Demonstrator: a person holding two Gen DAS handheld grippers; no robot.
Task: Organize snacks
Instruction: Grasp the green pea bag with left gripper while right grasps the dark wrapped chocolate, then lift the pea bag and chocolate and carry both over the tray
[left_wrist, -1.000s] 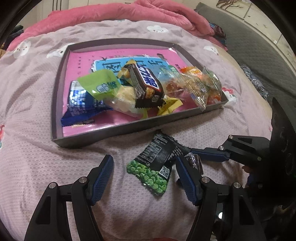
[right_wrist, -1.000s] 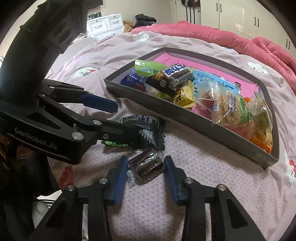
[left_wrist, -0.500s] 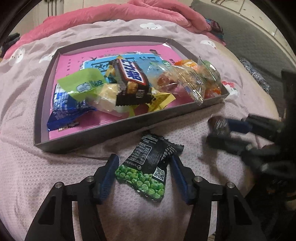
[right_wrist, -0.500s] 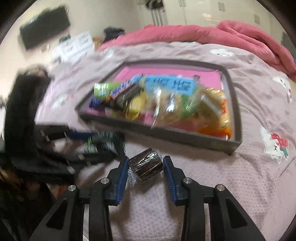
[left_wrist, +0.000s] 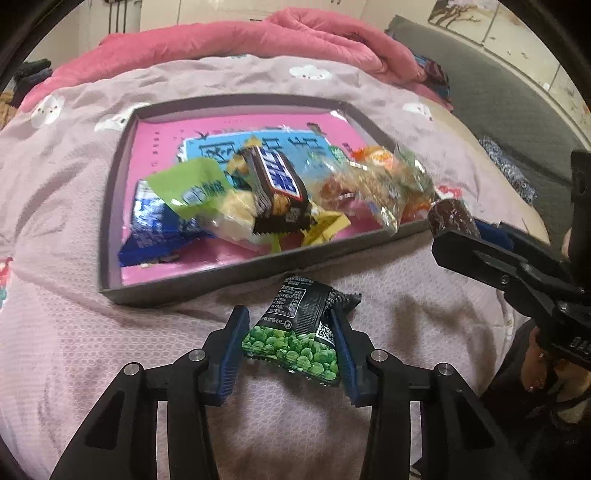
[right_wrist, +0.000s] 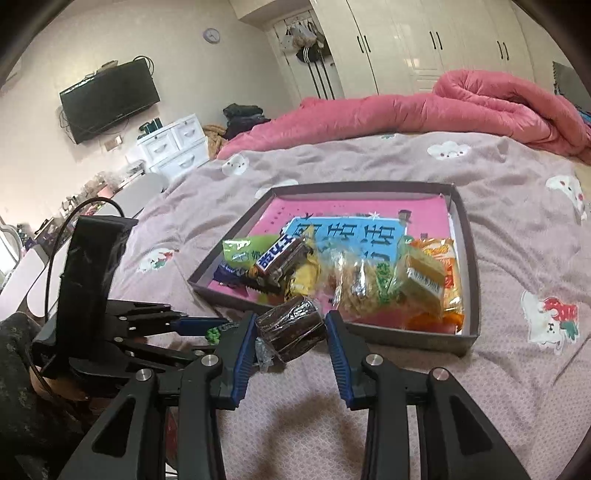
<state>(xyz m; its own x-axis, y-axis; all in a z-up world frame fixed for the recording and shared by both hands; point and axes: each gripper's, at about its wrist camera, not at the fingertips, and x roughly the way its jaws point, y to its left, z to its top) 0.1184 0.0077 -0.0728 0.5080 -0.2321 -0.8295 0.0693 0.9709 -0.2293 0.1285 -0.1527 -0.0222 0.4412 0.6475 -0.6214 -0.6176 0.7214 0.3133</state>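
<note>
A grey tray (left_wrist: 110, 206) with a pink lining lies on the bed and holds several wrapped snacks, among them a Snickers bar (left_wrist: 277, 181). My left gripper (left_wrist: 288, 339) is shut on a black and green pea packet (left_wrist: 295, 332) just in front of the tray's near wall. My right gripper (right_wrist: 291, 328) is shut on a dark brown wrapped candy (right_wrist: 291, 325) and holds it above the bed by the tray's near edge (right_wrist: 369, 328). In the left wrist view the candy (left_wrist: 448, 216) hangs at the tray's right corner.
The bed has a mauve cover with cloud prints (left_wrist: 55, 332). A rolled pink quilt (right_wrist: 443, 107) lies behind the tray. White drawers (right_wrist: 173, 147) and a wall TV (right_wrist: 110, 99) stand beyond the bed's left side. A grey sofa (left_wrist: 517, 110) is at the right.
My right gripper has lifted the brown candy off the bed and carried it up toward the tray. My left gripper has closed from open onto the pea packet.
</note>
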